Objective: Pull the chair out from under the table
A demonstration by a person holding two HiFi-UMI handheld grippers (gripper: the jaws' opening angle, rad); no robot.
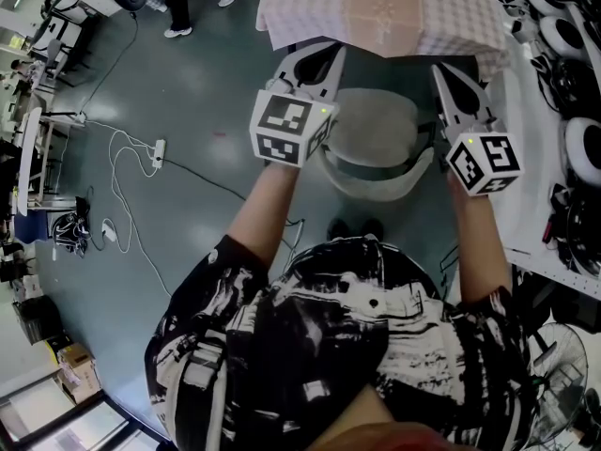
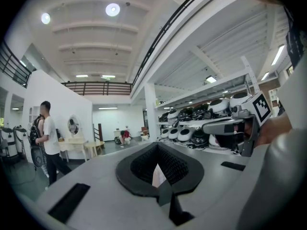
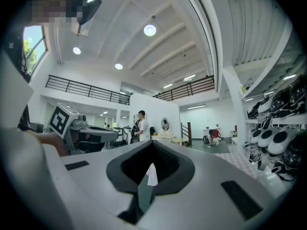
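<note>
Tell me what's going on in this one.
A person stands over a chair that sits at the edge of a cloth-covered table, holding a claw in each hand. The left claw and right claw are held level on either side of the seat, both shut with nothing in them. The chair isn't gripped yet.

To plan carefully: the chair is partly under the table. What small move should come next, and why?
Probably open both jaws: the left gripper and right gripper are shut and empty, either side of the white chair, partly under the table.
</note>
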